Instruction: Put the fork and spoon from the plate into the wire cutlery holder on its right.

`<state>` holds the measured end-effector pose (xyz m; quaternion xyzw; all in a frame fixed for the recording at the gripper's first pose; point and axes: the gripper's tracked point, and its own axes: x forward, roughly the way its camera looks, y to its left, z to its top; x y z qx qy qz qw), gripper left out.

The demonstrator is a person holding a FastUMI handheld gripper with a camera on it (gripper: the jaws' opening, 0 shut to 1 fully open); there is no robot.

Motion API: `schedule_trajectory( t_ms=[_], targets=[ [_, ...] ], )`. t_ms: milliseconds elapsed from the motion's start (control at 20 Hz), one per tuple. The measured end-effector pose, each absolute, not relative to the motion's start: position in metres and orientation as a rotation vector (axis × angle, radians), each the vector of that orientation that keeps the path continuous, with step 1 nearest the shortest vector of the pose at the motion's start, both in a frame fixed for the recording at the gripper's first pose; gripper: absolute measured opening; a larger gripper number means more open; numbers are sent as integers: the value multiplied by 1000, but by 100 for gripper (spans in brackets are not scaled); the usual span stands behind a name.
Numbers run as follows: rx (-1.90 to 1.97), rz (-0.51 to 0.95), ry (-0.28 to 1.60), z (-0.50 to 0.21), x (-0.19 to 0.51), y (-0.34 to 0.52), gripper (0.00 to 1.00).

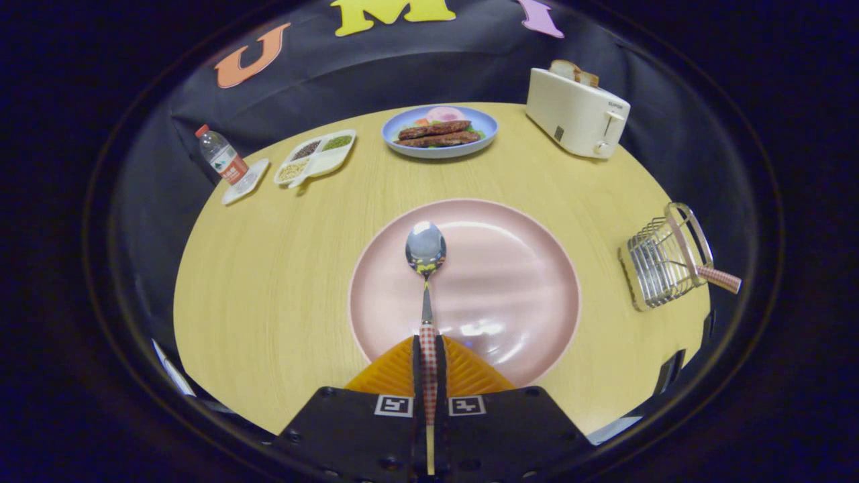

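2 orange fingers (463, 372) of the gripper (428, 349) are closed tight on the checked handle of the spoon (425, 268), both pads pressing it from either side with almost no gap left. The spoon runs straight ahead of the fingertips, its shiny bowl lying over the middle of the pink plate (523, 282); whether the bowl rests on the plate or is already a little above it cannot be told.

Taking the pink plate as the landmark: nothing else lies on it, and no fork is on its surface. To the right of the plate, near the table's (268, 282) edge, stands the wire cutlery holder (661, 258), and 1 checked handle (719, 278) already pokes out of it toward the right, most likely the fork's. So 1 of the 2 pieces appears done, and the step in hand is the spoon's carry, probably the task's second half.

The next move calls for raising the spoon clear of the plate's rim, swinging it right toward the holder, tipping it bowl-down, and lowering it through the holder's open top beside the piece already there before letting go.

Beyond the plate sits a blue plate of food (439, 131); beyond and left, a divided tray (315, 157) and a water bottle (223, 155); beyond and right, a cream toaster (577, 114) with bread in it.
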<state>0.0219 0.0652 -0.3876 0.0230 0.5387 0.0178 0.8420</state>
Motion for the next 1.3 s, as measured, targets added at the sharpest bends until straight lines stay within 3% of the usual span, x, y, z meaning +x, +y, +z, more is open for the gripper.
schedule_trajectory(
  t_ms=[650,1300],
  targets=[
    [-33,-24,1069,-292,51,-42,4],
    [-89,29,1296,-224,21,-163,4]
  ],
)
